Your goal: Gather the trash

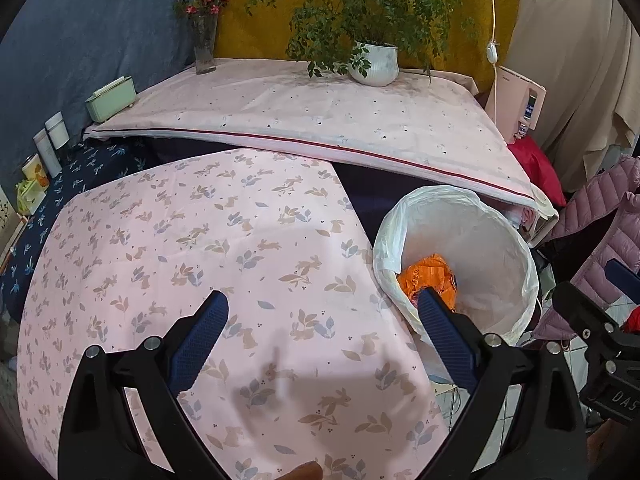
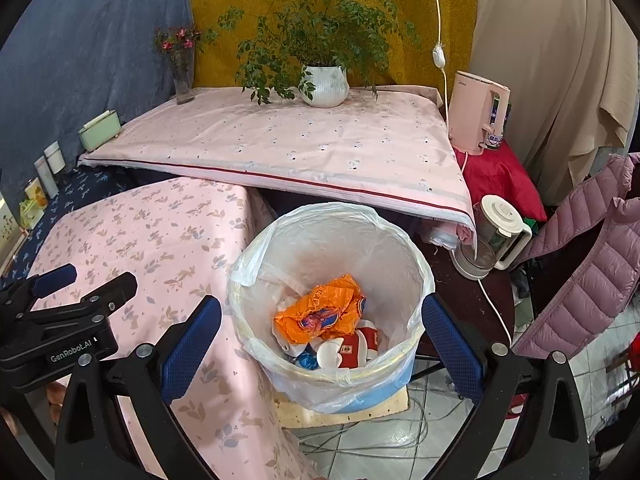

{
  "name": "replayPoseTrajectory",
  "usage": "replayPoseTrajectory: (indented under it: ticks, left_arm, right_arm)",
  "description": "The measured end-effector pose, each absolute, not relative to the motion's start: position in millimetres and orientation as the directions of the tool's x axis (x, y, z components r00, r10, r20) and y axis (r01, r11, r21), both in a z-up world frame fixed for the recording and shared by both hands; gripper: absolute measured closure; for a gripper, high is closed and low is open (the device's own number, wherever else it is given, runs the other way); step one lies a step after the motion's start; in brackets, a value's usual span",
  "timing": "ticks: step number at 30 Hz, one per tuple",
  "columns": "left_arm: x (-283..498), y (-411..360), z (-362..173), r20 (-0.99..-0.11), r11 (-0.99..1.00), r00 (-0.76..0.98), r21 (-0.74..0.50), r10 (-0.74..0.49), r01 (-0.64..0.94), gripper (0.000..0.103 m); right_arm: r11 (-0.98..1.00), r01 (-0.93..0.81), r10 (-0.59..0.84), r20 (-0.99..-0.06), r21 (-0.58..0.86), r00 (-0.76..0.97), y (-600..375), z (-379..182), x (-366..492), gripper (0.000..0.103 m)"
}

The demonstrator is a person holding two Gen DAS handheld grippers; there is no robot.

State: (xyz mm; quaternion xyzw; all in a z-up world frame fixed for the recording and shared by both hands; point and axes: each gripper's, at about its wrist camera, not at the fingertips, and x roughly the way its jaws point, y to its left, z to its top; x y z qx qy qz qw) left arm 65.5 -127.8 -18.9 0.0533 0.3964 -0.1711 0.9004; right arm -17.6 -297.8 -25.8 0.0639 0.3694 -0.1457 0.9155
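Pink rabbit-print tablecloth (image 1: 200,260) lies bare below our left gripper (image 1: 320,316); our right gripper (image 2: 320,320) hovers over the bin (image 2: 408,280), both wide open and empty. Orange wrapper (image 2: 320,312) sits inside, so collecting looks finished; next we'd scan for strays.

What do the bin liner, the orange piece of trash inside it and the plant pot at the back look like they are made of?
Bin liner: thin translucent plastic film, glossy, wrinkled and folded over the rim.
Orange trash: probably a printed plastic wrapper or bag, shiny and crumpled into sharp creases.
Plant pot: likely glazed ceramic, white with vertical ribs and a soft sheen; plastic cannot be ruled out.
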Motion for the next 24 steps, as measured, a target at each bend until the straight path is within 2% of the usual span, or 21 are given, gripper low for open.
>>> replayPoseTrajectory:
  ticks: [24]
  left_arm:
    - [53.4,-132.3,-19.5,-0.742,0.932,0.619,-0.020,-0.257,0.363,0.012]
  right_arm:
    - [0.947,0.318,-0.251,-0.696,-0.034,0.673,-288.7,-32.4,-33.8,0.006]
